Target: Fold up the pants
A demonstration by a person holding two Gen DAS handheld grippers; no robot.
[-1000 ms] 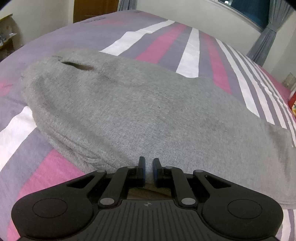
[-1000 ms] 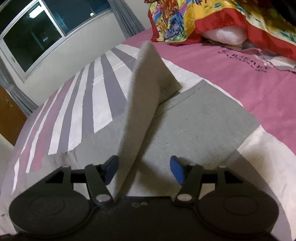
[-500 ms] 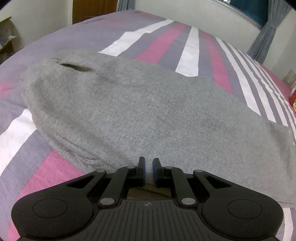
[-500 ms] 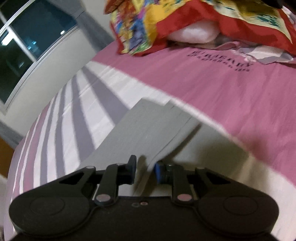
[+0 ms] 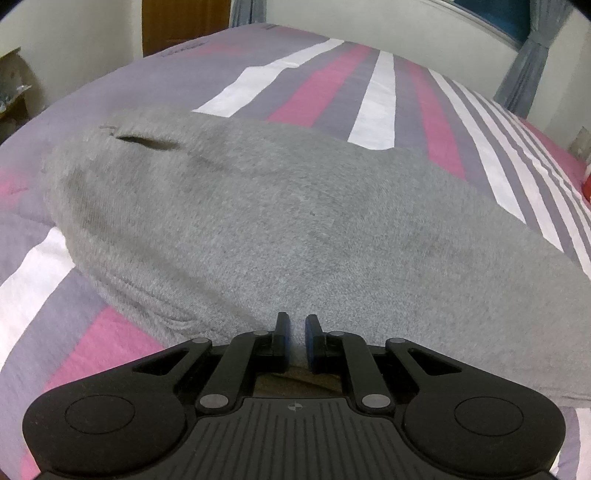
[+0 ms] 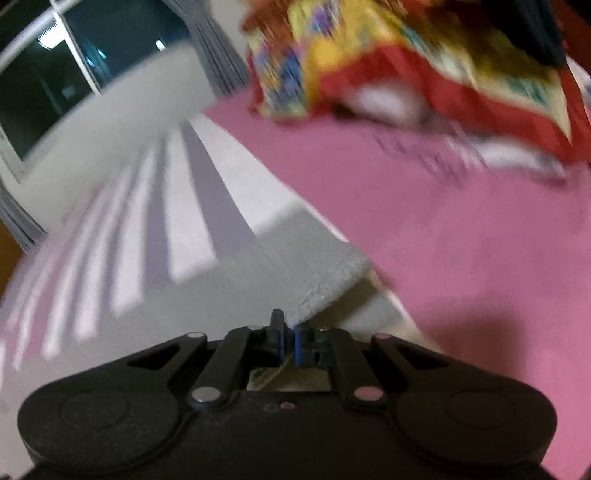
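We see a home bedroom: a bed under a striped pink, purple and white bedspread [image 5: 325, 77], a dark window [image 6: 55, 74] with grey curtains [image 6: 218, 55], a wooden door [image 5: 184, 22].

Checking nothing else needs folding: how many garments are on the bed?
1: the grey pants lie across the striped bed, pinched by both the left gripper and right gripper.

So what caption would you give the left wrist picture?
Left gripper pinching the near edge of grey pants spread across a striped bedsheet.
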